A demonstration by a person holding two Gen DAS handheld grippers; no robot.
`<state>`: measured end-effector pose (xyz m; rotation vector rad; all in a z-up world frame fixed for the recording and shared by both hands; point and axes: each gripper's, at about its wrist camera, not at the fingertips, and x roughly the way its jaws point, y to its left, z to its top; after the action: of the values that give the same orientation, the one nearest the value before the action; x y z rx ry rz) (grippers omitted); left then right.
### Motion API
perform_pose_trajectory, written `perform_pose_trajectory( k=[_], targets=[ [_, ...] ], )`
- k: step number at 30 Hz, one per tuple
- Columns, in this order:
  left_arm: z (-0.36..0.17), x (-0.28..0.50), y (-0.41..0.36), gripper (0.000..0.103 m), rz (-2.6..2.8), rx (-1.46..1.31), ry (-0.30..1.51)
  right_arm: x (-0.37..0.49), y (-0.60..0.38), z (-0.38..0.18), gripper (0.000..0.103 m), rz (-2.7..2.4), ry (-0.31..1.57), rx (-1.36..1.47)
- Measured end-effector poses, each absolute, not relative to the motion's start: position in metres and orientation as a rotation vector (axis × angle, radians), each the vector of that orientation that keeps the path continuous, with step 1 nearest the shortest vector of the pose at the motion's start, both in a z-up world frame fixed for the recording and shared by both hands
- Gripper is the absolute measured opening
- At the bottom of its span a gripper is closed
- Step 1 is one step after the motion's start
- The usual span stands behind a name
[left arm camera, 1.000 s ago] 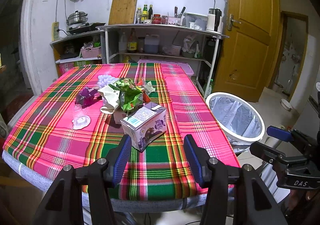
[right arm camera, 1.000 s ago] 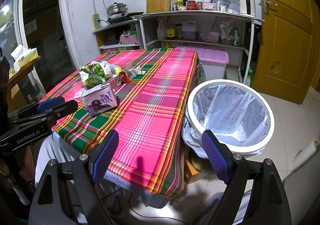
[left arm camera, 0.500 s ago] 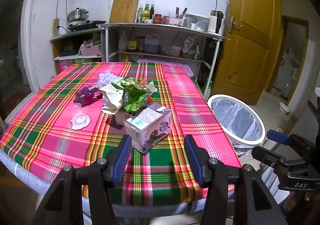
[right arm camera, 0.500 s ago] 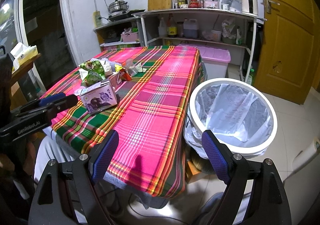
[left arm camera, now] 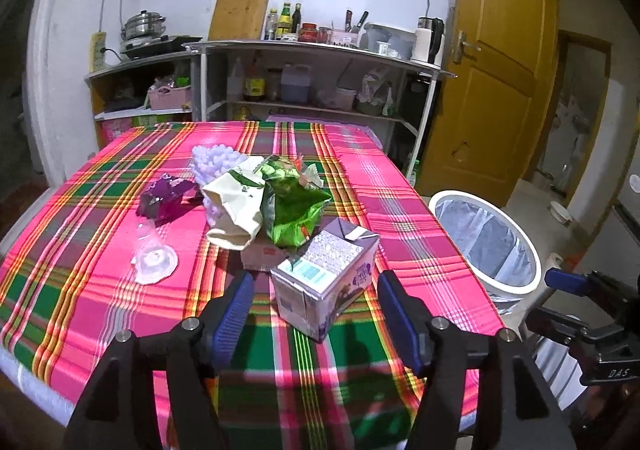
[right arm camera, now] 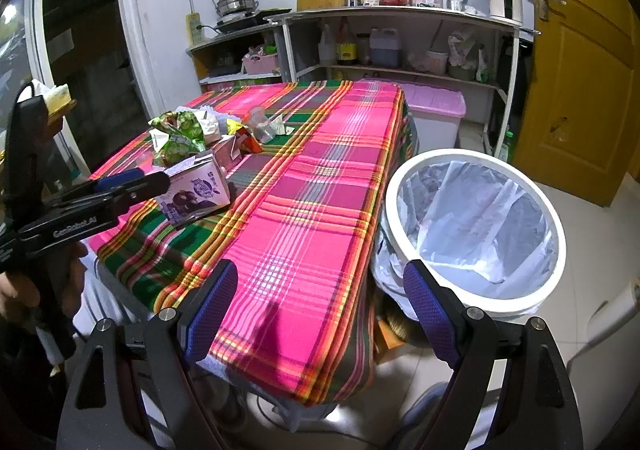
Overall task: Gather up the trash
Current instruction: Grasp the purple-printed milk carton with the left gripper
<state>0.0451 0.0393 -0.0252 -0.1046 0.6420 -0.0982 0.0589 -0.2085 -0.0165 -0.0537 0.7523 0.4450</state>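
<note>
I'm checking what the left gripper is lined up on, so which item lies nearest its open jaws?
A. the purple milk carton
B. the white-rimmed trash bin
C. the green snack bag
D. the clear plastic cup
A: in the left wrist view the purple milk carton lies on its side just ahead of the left gripper, between its open jaws, nearer than the other trash on the table.

One carton [left arm camera: 326,275], one bin [right arm camera: 476,230], perhaps six wrappers.
</note>
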Motion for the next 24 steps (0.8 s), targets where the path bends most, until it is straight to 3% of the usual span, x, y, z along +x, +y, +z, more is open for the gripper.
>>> perform_pose_trajectory(
  k=[11,12,16,24],
  targets=[
    [-0.043,0.070,0.036,0.066,-0.179,-0.057,0.671,0.069,-0.204,-0.023,0.085,0.439,0.771,-0.059],
    [-0.044,0.069,0.034,0.064,-0.185,-0.052,0.669,0.070,-0.204,-0.023,0.085,0.438,0.772,-0.060],
    [-0.047,0.070,0.027,0.040,-0.187,-0.030,0.674,0.070,-0.204,-0.023,0.085,0.432,0.771,-0.059],
    [-0.043,0.059,0.027,0.039,-0.187,-0.059,0.657,0.073,-0.200,-0.018,0.085,0.441,0.754,-0.067]
  ],
)
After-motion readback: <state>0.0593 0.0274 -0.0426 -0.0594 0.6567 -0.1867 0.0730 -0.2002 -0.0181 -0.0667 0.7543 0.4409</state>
